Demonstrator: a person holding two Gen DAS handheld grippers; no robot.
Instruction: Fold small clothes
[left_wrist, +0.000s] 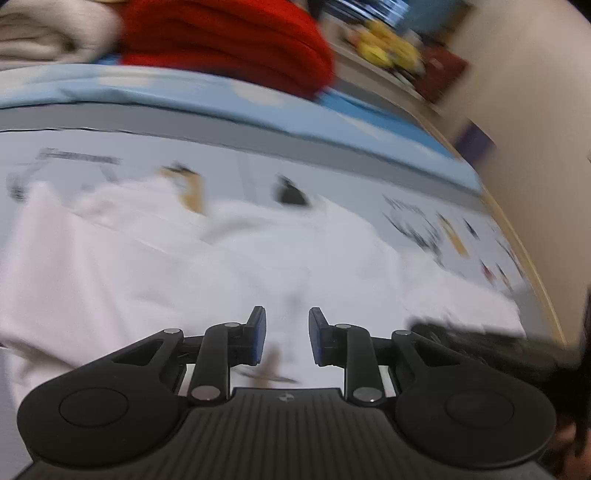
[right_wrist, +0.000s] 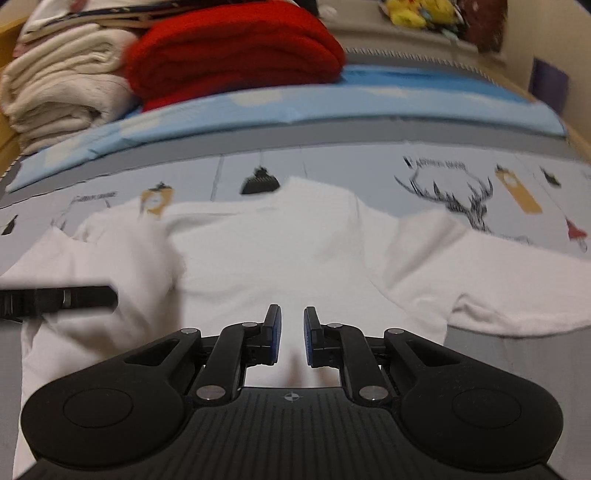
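Note:
A small white long-sleeved shirt lies flat on a printed bedcover, neck away from me. Its right sleeve is spread sideways, and cloth on the left side lies bunched over the body. My right gripper hovers over the shirt's lower middle, its jaws a narrow gap apart with nothing between them. My left gripper is over the blurred white shirt, open and empty. It also shows as a black bar, the left gripper, at the left edge of the right wrist view.
A folded red blanket and a folded cream blanket are stacked at the far side on a light blue sheet. Yellow plush toys sit beyond. A wooden bed edge and a wall lie to the right.

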